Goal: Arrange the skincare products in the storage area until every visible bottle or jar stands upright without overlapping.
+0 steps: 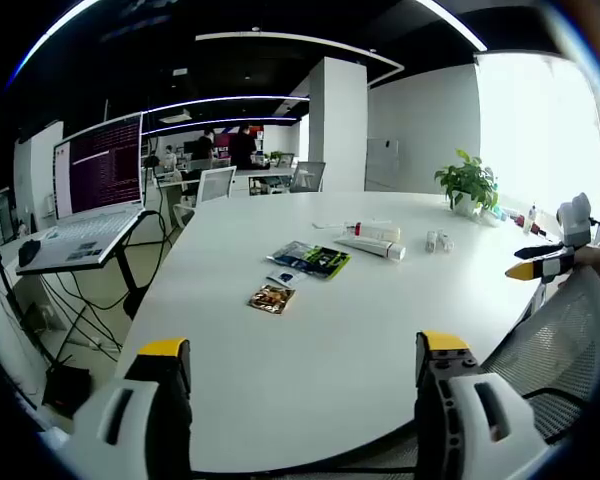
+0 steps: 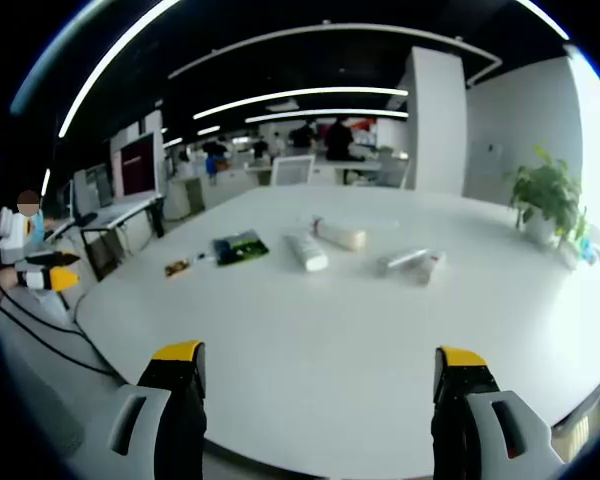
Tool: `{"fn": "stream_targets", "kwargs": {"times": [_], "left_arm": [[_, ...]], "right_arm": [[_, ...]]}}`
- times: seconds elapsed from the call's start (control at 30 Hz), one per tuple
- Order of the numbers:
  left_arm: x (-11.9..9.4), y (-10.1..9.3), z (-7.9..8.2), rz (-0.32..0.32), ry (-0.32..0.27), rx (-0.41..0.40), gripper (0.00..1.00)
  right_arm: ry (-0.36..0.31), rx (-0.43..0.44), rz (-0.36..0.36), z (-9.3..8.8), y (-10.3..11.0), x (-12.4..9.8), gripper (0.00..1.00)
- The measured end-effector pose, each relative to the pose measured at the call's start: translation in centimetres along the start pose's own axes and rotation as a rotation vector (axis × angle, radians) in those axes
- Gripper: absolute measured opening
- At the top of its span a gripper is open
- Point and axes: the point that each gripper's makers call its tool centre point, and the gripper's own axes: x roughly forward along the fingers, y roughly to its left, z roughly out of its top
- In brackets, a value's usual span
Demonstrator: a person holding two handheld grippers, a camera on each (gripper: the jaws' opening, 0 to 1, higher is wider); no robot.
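Two open tongs (image 2: 318,385); three tubes (image 2: 306,251) lying flat.

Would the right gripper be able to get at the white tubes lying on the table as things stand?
Probably yes. The right gripper is open and holds nothing, and only bare white table lies between it and the white tubes, which lie on their sides, well ahead.

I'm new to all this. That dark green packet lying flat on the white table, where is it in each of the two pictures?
Left gripper view: the dark green packet lies just above the picture's middle, left of the white tubes.
Right gripper view: it lies left of centre, again left of the tubes.
Shared landmark: the potted plant near the table's far right edge.
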Motion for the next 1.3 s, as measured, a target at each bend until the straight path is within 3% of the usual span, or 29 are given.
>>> {"fn": "stream_targets", "kwargs": {"times": [1.3], "left_arm": [[0.04,0.03,-0.09,-0.002,0.003,0.000,0.87]], "right_arm": [[0.008,0.007,-0.004,-0.19,-0.07,-0.04,0.97]]}}
